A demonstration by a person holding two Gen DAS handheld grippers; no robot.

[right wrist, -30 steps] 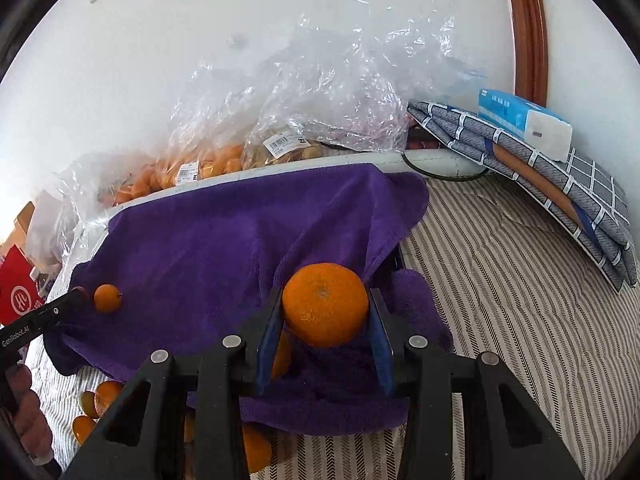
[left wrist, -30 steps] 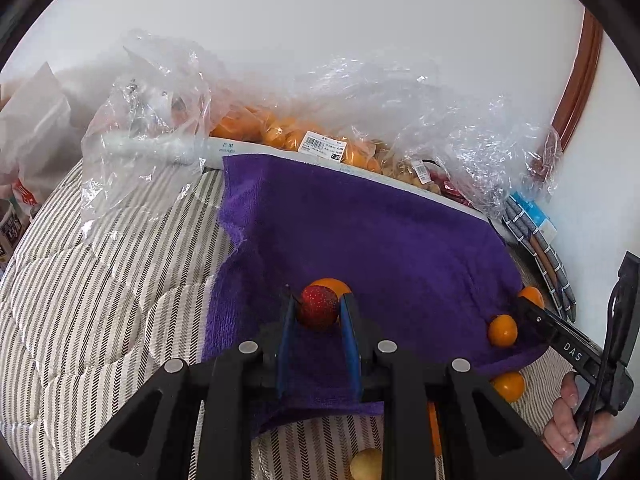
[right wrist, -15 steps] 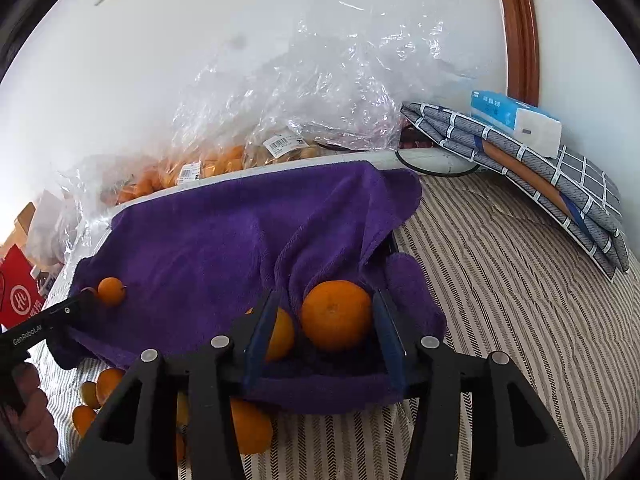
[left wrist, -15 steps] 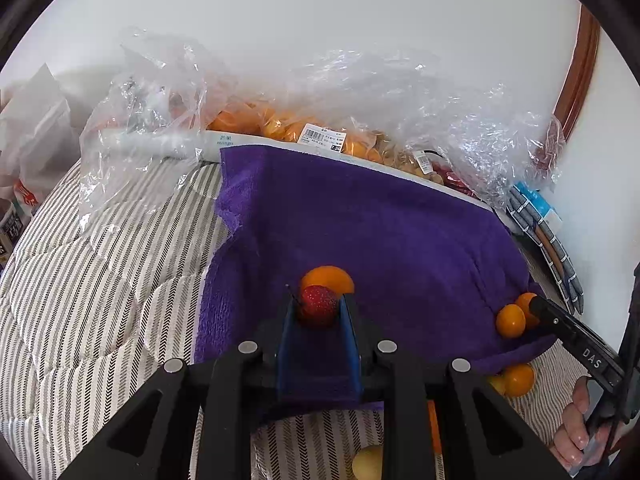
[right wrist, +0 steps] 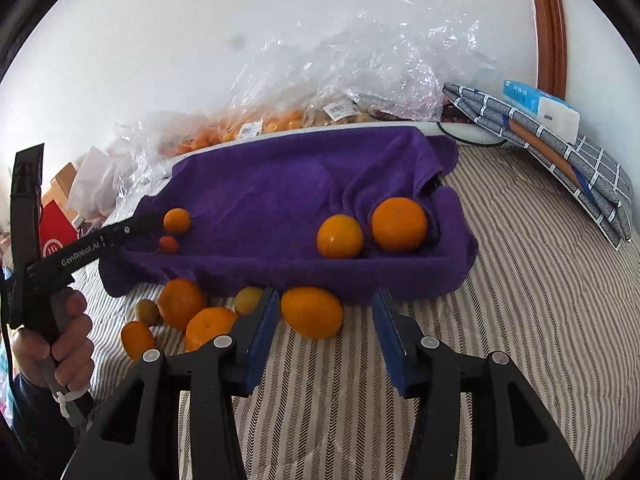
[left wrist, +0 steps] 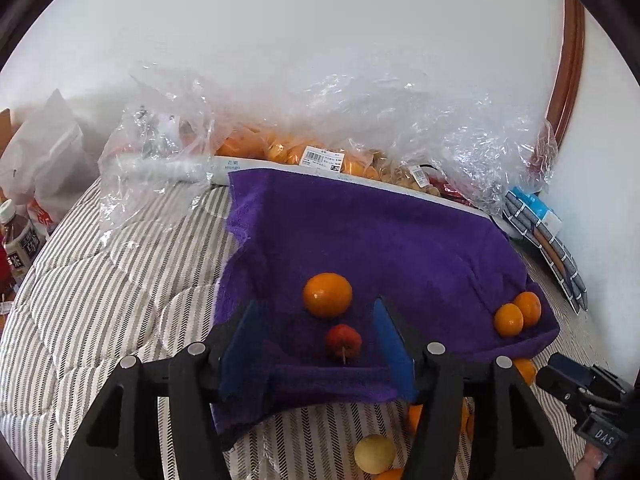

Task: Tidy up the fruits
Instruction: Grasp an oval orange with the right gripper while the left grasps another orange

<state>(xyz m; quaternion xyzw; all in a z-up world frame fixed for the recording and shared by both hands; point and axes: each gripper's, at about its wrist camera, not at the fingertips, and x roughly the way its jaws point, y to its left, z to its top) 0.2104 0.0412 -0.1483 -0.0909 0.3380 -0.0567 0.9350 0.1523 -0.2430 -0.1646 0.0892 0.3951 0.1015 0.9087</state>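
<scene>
From the left wrist view, your left gripper stood wide open, holding nothing, with the small red fruit lying loose on the purple towel between its blue pads and an orange just beyond. To finish the step well, you needed to draw straight back so neither pad nudged the red fruit off the towel's near edge. Two more oranges sat touching at the towel's right end. Clear plastic bags along the wall held more oranges.

From the right wrist view, your right gripper was likewise open and empty, its pads framing a large loose orange on the striped bedding, just outside the towel. It looked the natural next pick: centre it before closing. Several other fruits lay beside it.
</scene>
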